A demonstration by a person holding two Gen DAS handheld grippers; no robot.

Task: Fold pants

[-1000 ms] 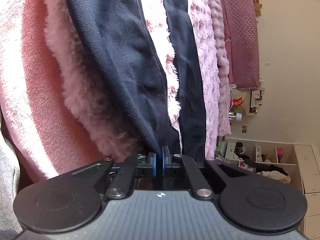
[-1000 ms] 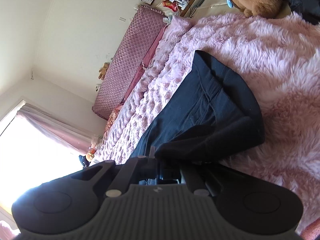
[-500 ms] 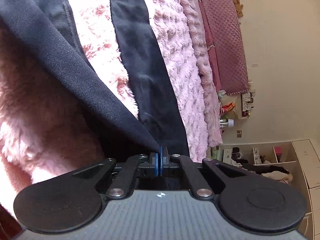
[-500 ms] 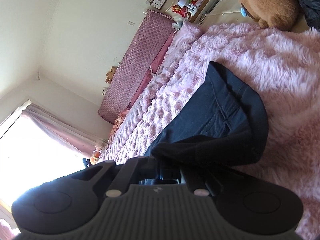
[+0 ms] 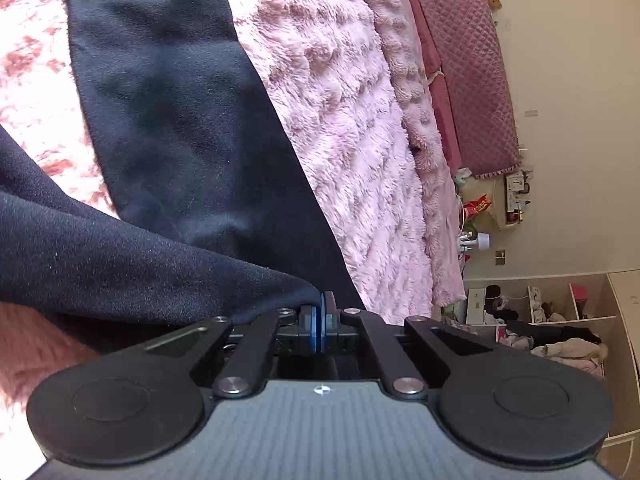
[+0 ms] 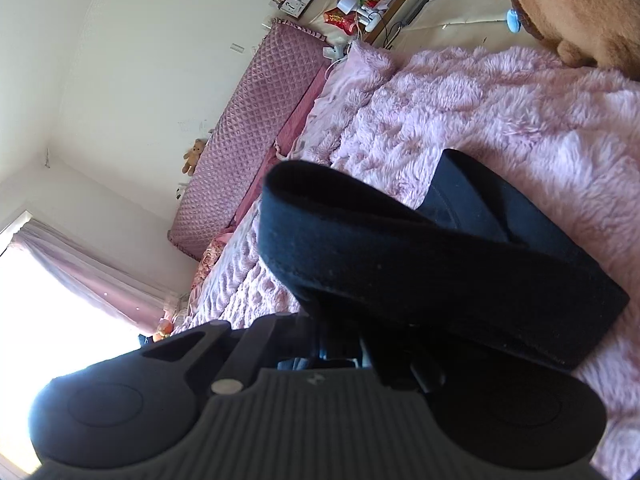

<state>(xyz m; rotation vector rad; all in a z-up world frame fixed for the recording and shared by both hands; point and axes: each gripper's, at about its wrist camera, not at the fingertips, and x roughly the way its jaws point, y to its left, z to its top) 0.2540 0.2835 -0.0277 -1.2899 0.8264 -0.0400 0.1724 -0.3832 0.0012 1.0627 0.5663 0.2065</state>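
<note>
Dark navy pants (image 5: 172, 128) lie on a fluffy pink blanket (image 5: 352, 128). In the left wrist view one leg runs flat away from me, and a second leg folds across from the left into my left gripper (image 5: 319, 308), which is shut on its edge. In the right wrist view the wide waistband (image 6: 420, 264) arches up over the rest of the pants (image 6: 476, 204), and my right gripper (image 6: 324, 344) is shut on that waistband. The right fingertips are mostly hidden under the cloth.
A quilted mauve headboard (image 6: 248, 136) lines the wall behind the bed. A brown plush bear (image 6: 580, 8) sits at the blanket's far corner. Cluttered shelves (image 5: 552, 320) and a bedside stand with small items (image 5: 480, 216) stand past the bed's end. A bright curtained window (image 6: 60, 280) is at the left.
Both grippers have carried their cloth across the bed. The held leg now crosses over toward the flat leg, and the waistband has lifted and swung up in front of the right camera.
</note>
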